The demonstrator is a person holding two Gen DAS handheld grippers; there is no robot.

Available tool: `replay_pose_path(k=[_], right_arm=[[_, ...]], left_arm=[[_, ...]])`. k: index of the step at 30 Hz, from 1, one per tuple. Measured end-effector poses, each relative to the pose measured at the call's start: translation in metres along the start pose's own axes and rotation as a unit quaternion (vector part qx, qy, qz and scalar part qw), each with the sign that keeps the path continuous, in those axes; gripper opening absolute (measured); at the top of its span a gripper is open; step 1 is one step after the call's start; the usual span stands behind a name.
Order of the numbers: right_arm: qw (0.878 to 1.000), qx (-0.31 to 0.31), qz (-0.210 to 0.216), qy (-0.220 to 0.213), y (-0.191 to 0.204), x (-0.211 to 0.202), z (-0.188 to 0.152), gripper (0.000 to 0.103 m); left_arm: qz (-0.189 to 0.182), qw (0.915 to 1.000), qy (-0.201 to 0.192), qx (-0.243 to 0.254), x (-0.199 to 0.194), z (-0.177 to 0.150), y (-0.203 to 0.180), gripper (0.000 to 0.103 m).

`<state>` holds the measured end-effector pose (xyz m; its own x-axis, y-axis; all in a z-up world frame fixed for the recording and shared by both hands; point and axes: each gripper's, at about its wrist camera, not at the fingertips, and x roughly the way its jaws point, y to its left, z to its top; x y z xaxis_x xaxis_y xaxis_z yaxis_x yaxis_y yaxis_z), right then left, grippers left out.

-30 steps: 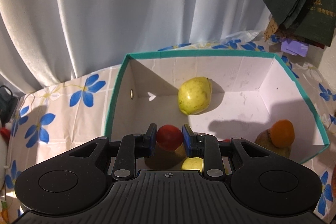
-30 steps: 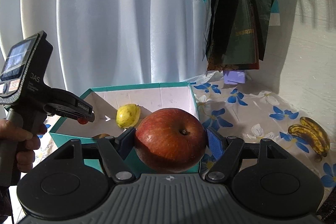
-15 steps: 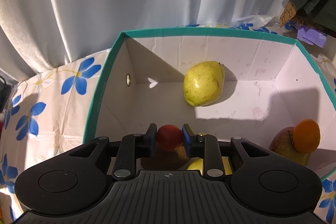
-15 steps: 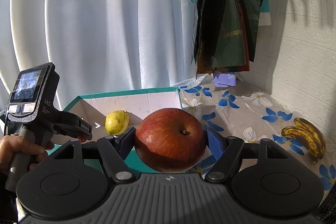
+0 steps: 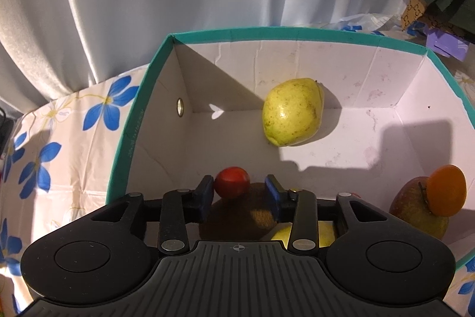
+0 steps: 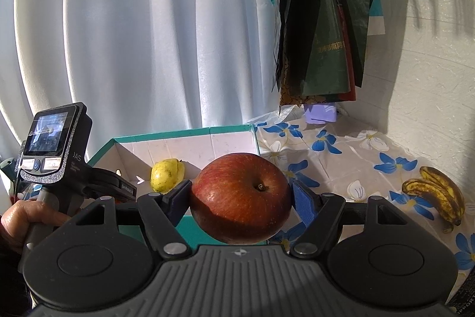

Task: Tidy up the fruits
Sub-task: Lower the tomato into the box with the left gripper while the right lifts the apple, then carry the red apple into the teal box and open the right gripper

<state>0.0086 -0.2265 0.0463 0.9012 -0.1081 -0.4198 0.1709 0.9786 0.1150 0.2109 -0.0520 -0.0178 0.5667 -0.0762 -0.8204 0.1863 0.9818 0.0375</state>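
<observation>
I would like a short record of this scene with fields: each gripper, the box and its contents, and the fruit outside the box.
left gripper: over the box, jaws opening, small red fruit between them, clear of the right pad
right gripper: shut on red apple
box: teal rim, white inside
in box: yellow pear, brown kiwi, orange fruit on an apple
outside box: bananas on the flowered cloth

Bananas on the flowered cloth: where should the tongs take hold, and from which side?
Grip the bananas across the thick middle of the bunch, coming down from above. They lie flat on the tablecloth, curved side by side with nothing beside them, and the stem end at the bottom tapers too thin for a sure hold.
</observation>
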Motion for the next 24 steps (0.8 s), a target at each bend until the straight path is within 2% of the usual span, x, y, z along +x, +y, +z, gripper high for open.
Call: replay_pose_path(k=[1,2,4,6,8,10,11,14,18,24], right_arm=[[1.0,0.0,-0.001,0.0,0.0,0.0,0.0,0.072],[1.0,0.0,-0.002,0.0,0.0,-0.001,0.0,0.072],[1.0,0.0,-0.004,-0.002,0.0,-0.002,0.0,0.072],[1.0,0.0,-0.007,-0.004,0.0,-0.004,0.0,0.072],[1.0,0.002,-0.01,-0.005,-0.001,-0.006,0.0,0.072],[1.0,0.002,-0.013,-0.008,-0.001,-0.009,0.0,0.072],[1.0,0.003,-0.014,-0.009,-0.001,-0.01,-0.001,0.072],[1.0,0.004,-0.015,-0.011,-0.001,-0.013,-0.001,0.072],[1.0,0.003,-0.014,-0.018,0.001,-0.019,-0.001,0.072],[1.0,-0.002,-0.01,-0.02,0.005,-0.022,0.0,0.072]], left_arm=[[-0.01,1.0,0.001,0.0,-0.001,-0.001,-0.001,0.059],[-0.018,0.9998,-0.002,0.0,-0.004,-0.001,-0.002,0.063],[-0.032,0.9994,-0.013,0.005,-0.011,-0.002,-0.005,0.078],[-0.05,0.9985,-0.023,0.01,-0.02,-0.002,-0.009,0.089],[-0.049,0.9978,-0.043,0.017,-0.034,-0.004,-0.012,0.103],[-0.038,0.9963,-0.073,0.026,-0.051,-0.005,-0.015,0.103],[-0.045,0.9955,-0.079,0.025,-0.057,-0.005,-0.014,0.103],[-0.054,0.996,-0.072,0.003,-0.071,-0.007,-0.004,0.103],[-0.04,0.9975,-0.052,-0.024,-0.088,-0.018,0.009,0.103],[-0.021,0.9975,-0.047,-0.048,-0.111,-0.05,0.02,0.103]])
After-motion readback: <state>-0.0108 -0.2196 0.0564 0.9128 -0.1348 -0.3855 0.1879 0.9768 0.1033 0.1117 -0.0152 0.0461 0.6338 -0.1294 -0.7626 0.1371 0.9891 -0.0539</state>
